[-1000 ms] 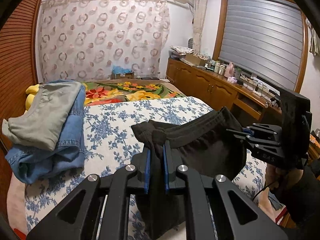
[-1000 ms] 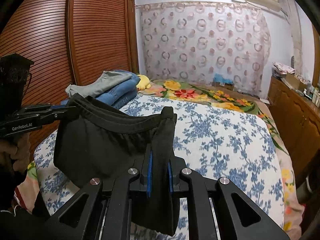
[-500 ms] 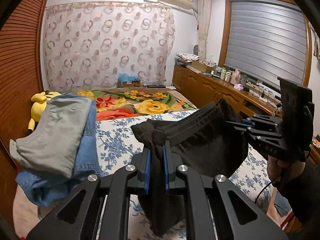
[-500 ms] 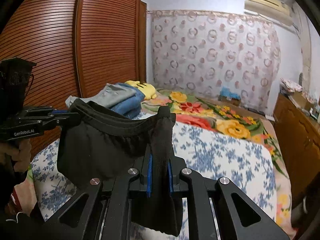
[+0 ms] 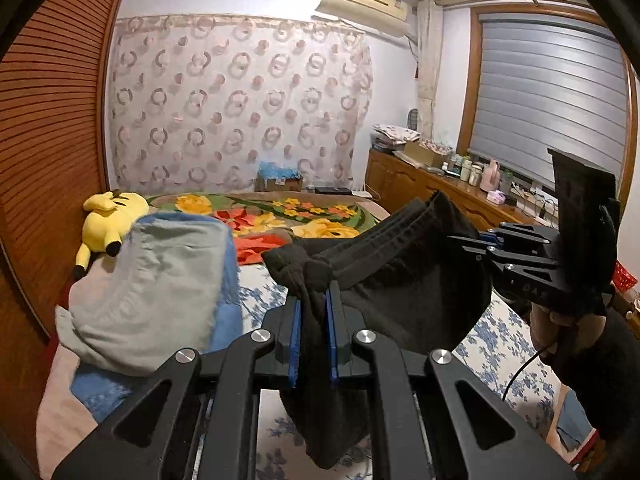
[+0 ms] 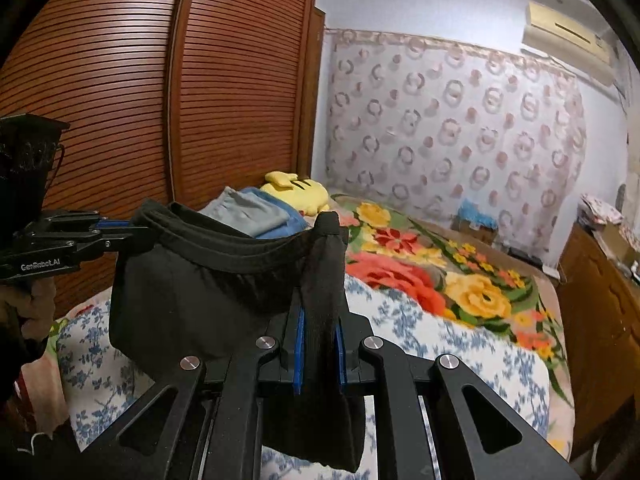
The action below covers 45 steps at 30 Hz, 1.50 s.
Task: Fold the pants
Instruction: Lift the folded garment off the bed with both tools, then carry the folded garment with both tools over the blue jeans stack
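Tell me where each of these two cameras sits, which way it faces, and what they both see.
Left wrist: sits on the left gripper, facing the curtain wall and window; shows the right gripper and its hand.
Right wrist: sits on the right gripper, facing the wooden wardrobe; shows the left gripper.
Shared: black pants held between both, folded clothes stack, yellow plush, bed.

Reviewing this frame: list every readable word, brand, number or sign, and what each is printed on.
"GenRobot.AI": white print on the side of the left tongs, seen from the right wrist view; these tongs grip the black pants.
Partly legible letters, maybe "DAS": on the body of the right tongs, left wrist view; too faint to confirm.
Bottles and boxes on the wooden counter: labels too small to read.
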Each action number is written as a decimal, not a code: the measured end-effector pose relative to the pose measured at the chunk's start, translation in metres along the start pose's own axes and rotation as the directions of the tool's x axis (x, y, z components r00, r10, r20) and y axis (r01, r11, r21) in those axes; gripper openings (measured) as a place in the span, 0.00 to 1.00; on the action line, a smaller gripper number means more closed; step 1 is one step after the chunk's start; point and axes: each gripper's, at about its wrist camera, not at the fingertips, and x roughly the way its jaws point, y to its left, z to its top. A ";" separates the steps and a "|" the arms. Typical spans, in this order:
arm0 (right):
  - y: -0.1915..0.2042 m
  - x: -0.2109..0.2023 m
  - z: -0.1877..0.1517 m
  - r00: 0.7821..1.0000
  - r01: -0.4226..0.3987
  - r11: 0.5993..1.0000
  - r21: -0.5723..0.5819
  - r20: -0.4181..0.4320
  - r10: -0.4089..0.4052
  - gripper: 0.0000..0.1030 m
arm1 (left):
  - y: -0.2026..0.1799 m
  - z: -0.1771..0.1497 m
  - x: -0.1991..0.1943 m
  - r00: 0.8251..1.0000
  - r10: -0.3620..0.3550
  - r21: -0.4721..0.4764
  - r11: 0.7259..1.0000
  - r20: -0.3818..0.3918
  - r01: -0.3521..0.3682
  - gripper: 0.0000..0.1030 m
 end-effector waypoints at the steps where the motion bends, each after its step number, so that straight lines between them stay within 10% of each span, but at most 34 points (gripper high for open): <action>1: 0.000 0.002 0.002 1.000 -0.004 1.000 -0.005 0.006 0.004 0.12 | 0.003 0.003 0.000 1.000 0.004 -0.001 1.000 0.005 -0.004 0.11; 16: -0.006 0.063 0.042 0.995 -0.055 0.988 -0.142 0.071 0.066 0.12 | 0.061 0.029 0.003 0.989 0.124 -0.039 0.992 0.077 -0.121 0.11; 45: 0.003 0.160 0.064 0.989 -0.137 0.929 -0.343 -0.003 0.145 0.12 | 0.092 -0.018 0.002 0.937 0.333 -0.176 0.933 0.101 -0.313 0.12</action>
